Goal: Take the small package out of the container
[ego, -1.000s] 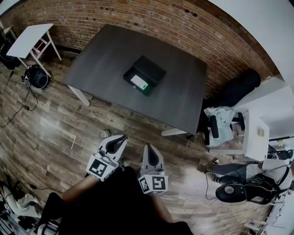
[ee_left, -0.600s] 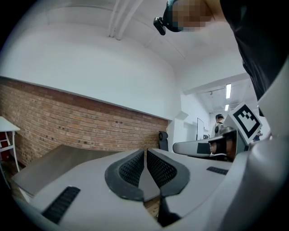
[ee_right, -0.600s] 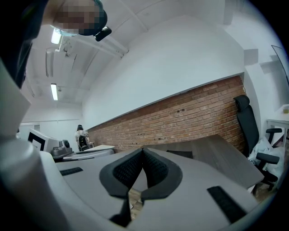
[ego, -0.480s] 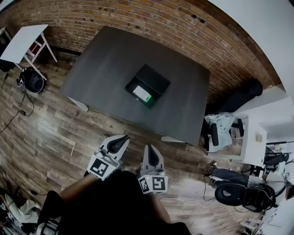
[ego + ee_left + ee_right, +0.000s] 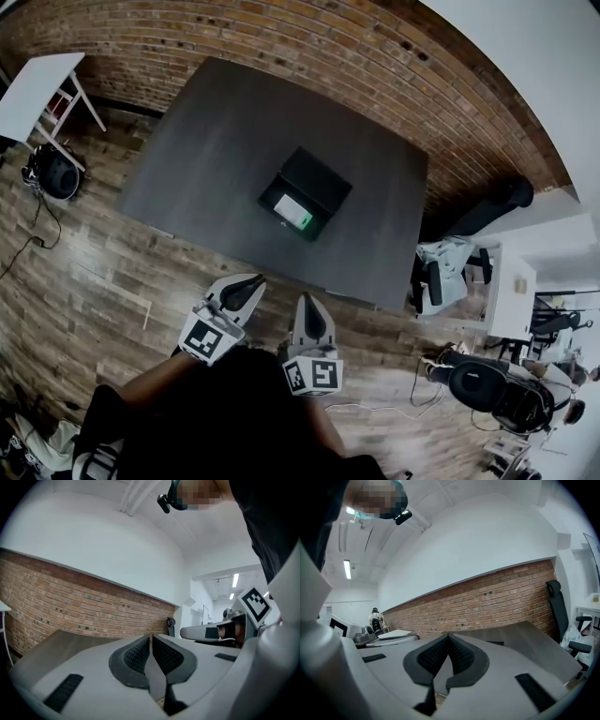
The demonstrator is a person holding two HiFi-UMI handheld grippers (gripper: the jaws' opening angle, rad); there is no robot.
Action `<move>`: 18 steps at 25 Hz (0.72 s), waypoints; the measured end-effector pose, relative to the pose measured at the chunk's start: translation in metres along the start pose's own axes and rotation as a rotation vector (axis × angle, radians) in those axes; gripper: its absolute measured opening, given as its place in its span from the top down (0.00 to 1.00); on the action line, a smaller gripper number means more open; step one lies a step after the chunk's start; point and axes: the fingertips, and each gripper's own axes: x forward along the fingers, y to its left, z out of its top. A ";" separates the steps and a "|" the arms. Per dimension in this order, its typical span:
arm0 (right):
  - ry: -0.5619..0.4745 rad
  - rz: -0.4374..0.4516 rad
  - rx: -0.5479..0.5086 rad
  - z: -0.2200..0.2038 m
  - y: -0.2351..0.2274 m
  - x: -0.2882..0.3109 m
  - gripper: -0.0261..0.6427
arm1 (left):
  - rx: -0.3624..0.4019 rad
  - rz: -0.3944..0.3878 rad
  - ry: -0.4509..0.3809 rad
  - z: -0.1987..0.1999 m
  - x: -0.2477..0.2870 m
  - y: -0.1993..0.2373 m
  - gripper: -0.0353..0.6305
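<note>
Dark grey bench (image 5: 234,131) carried one black container (image 5: 319,178), open, its lid folded back toward 1 o'clock. Small package (image 5: 293,212), white with a green edge, lay flat inside, in the half toward 7 o'clock; nothing else made out in there.

Task judged not begun: package untouched and in the container. Left tongs (image 5: 251,282) and right tongs (image 5: 308,303) both sat at 6 o'clock of the head view, over wood plank floor (image 5: 94,272), well apart from the bench edge, pointing roughly toward 12 o'clock. Both pairs of jaws were pressed together, pads meeting, nothing between them.

Left to do, by my reading: reach the bench, open one pair, close on the package, lift it clear of the container walls, set it outside
</note>
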 end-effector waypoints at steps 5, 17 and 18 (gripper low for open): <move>0.014 -0.037 -0.007 0.003 0.003 0.030 0.93 | -0.004 -0.038 0.008 0.004 0.007 0.030 0.88; 0.026 -0.143 -0.020 0.014 -0.002 0.083 0.93 | -0.012 -0.072 0.007 0.009 0.015 0.092 0.88; 0.025 -0.146 -0.020 0.015 -0.004 0.086 0.93 | -0.018 -0.069 0.010 0.008 0.016 0.096 0.88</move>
